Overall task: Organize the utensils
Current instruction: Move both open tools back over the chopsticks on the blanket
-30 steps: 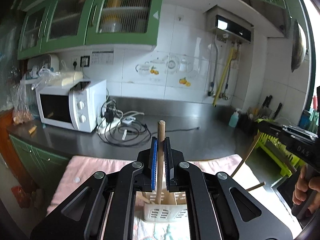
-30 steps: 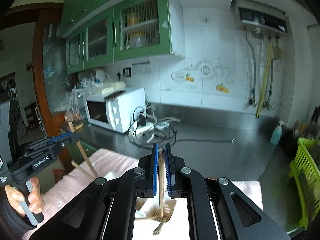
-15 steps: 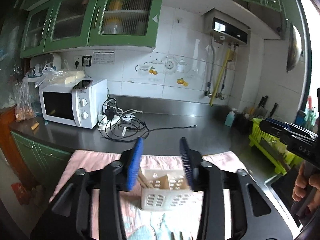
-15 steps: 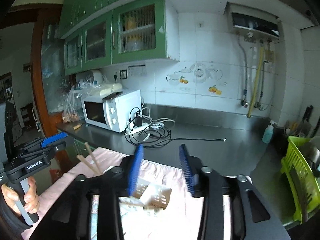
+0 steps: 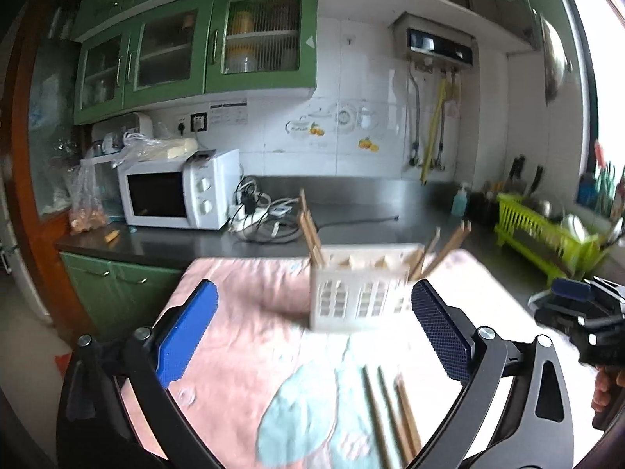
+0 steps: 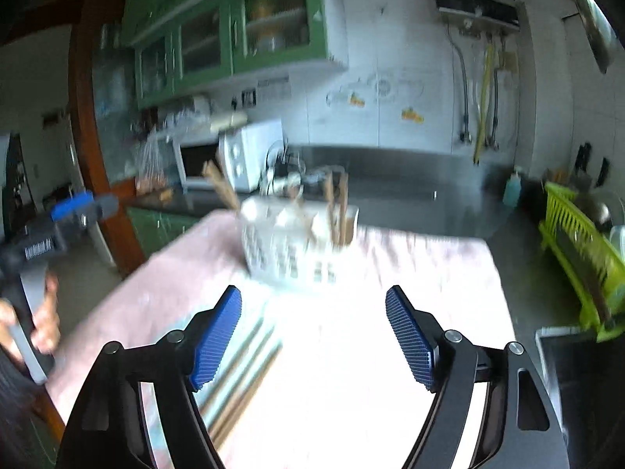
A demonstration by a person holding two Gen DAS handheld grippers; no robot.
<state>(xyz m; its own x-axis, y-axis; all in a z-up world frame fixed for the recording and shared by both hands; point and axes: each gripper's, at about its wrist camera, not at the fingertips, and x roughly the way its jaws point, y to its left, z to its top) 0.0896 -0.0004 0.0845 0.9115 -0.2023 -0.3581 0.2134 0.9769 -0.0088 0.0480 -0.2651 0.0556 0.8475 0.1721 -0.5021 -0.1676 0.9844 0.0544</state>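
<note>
Wooden sticks stand in the white caddy (image 5: pixel 361 287) on the pink cloth (image 5: pixel 242 312), three chopsticks (image 5: pixel 390 410) still lying loose, left gripper (image 5: pixel 312 332) and right gripper (image 6: pixel 312 336) just sprung open, empty.

A second ago each gripper was clamped on an upright wooden chopstick above the white slotted utensil holder (image 5: pixel 361 287); now neither holds anything. The left gripper (image 5: pixel 312 328) has just been opening to a wide spread, with nothing between its blue pads, and the right gripper (image 6: pixel 314 336) has likewise just been opening (its gap is somewhat narrower). The released chopsticks now stand leaning in the holder: one pair (image 5: pixel 310 230) at its left end, another (image 5: pixel 439 248) at its right. Both cameras have pulled back and dropped, so the holder sits farther ahead and three loose chopsticks (image 5: pixel 390 410) on the pink cloth (image 5: pixel 242 312) have come into view.
</note>
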